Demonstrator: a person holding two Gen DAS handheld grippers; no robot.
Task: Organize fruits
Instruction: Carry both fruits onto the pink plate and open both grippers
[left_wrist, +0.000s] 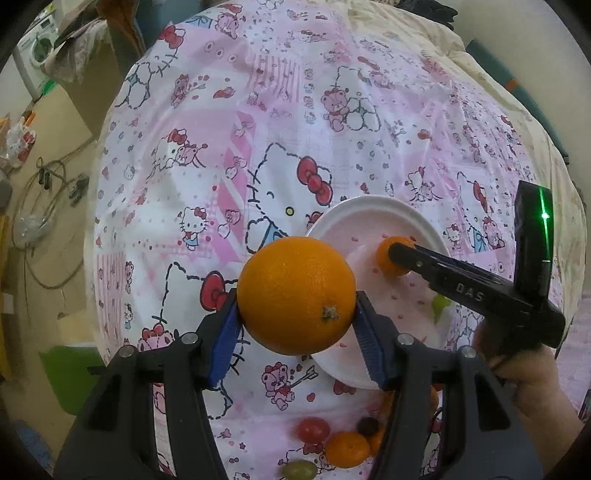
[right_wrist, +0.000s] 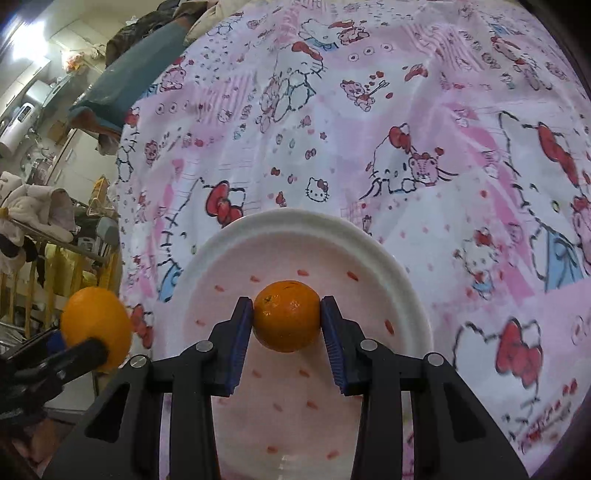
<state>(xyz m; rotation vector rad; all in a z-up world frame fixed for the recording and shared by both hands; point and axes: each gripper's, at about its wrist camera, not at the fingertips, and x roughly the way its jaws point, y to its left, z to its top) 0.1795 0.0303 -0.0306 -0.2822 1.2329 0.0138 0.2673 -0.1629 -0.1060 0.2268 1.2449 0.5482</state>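
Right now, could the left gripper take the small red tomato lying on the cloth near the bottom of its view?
Probably not: the left gripper is already shut on the large orange, so its fingers have no room for the small red tomato.

The large orange (left_wrist: 295, 295) had a glossy, finely pitted peel. The plate (right_wrist: 388, 266) looked smooth and glazed, like ceramic. The printed tablecloth (left_wrist: 258, 129) was thin, creased cloth with a slight sheen.
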